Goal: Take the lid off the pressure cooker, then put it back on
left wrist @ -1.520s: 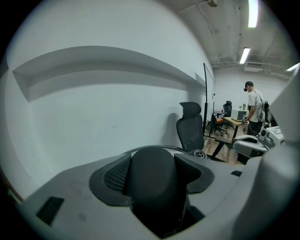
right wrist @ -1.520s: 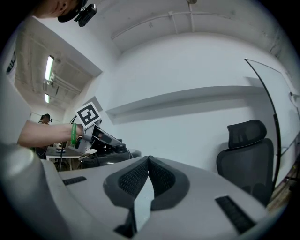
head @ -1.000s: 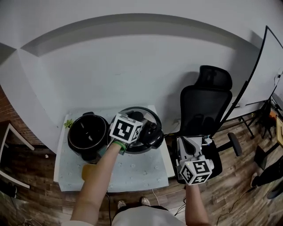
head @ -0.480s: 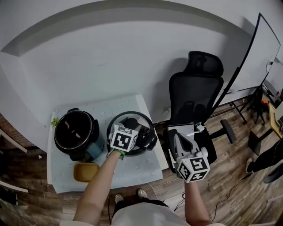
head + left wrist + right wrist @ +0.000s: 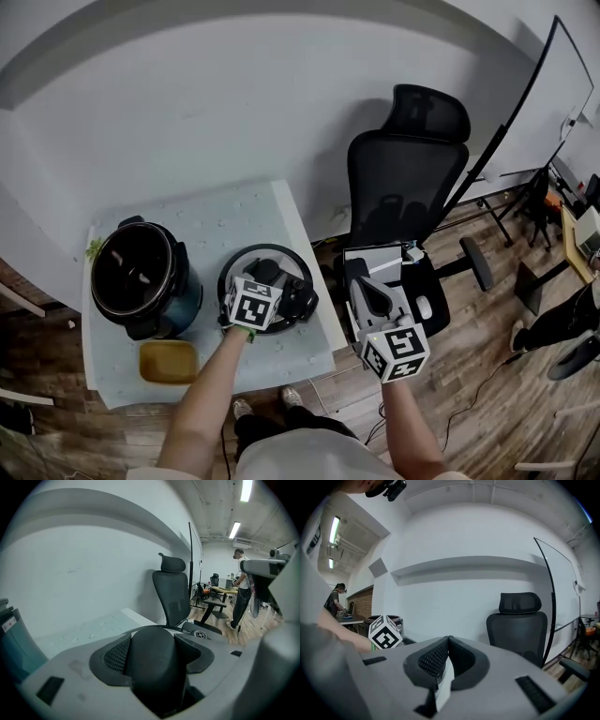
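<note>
The black pressure cooker pot (image 5: 136, 272) stands open, lidless, at the table's left; its side shows at the edge of the left gripper view (image 5: 14, 639). The round black lid (image 5: 286, 258) lies low over the table to the pot's right, apart from it. My left gripper (image 5: 267, 281) is shut on the lid's thick black handle (image 5: 152, 663), which fills the gap between the pads. My right gripper (image 5: 364, 291) hangs off the table over the chair seat, shut (image 5: 445, 653) with nothing in it.
A yellow dish (image 5: 169, 361) lies on the white table (image 5: 234, 216) in front of the pot. A black office chair (image 5: 403, 187) stands close to the table's right edge, a whiteboard (image 5: 525, 94) beyond it. A person (image 5: 241, 592) stands far off in the room.
The left gripper has carried the lid a little farther from the pot and toward the table's front. The head view has swung, and the right gripper stays beside the chair.
</note>
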A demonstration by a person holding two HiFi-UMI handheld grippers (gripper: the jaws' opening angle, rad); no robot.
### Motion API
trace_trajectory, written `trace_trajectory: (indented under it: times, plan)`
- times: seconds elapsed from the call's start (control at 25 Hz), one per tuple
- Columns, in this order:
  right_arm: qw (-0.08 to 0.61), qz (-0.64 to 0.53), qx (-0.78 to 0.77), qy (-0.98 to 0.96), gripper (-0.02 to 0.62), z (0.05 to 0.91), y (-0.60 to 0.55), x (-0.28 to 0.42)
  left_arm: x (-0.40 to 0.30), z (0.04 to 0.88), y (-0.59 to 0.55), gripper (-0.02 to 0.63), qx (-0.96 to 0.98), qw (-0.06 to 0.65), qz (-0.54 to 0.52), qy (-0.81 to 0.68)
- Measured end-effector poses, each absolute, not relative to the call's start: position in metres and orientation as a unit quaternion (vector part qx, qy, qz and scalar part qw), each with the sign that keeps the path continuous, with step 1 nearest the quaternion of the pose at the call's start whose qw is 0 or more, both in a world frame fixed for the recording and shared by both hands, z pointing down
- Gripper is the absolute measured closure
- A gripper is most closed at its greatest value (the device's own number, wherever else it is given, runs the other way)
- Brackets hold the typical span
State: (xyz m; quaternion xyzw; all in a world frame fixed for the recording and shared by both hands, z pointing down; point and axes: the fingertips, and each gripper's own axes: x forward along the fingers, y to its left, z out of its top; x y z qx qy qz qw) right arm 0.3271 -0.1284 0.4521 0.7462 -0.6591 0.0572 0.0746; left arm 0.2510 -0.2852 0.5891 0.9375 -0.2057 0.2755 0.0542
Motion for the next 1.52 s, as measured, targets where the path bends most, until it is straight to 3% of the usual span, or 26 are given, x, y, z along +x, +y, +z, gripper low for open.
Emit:
trace_trajectory:
  times: [1.04,1.52]
  plan:
    - [0.081,0.065,0.732,-0.674,0.595,0.458,-0.149,0.312,0.257,0.630,-0.279,0.313,0.939,0.021,0.294,-0.177]
    - [0.049,0.041,0.729,-0.681,0.595,0.432,-0.167,0.292,0.227,0.517,-0.286,0.290,0.963,0.029,0.165,-0.210]
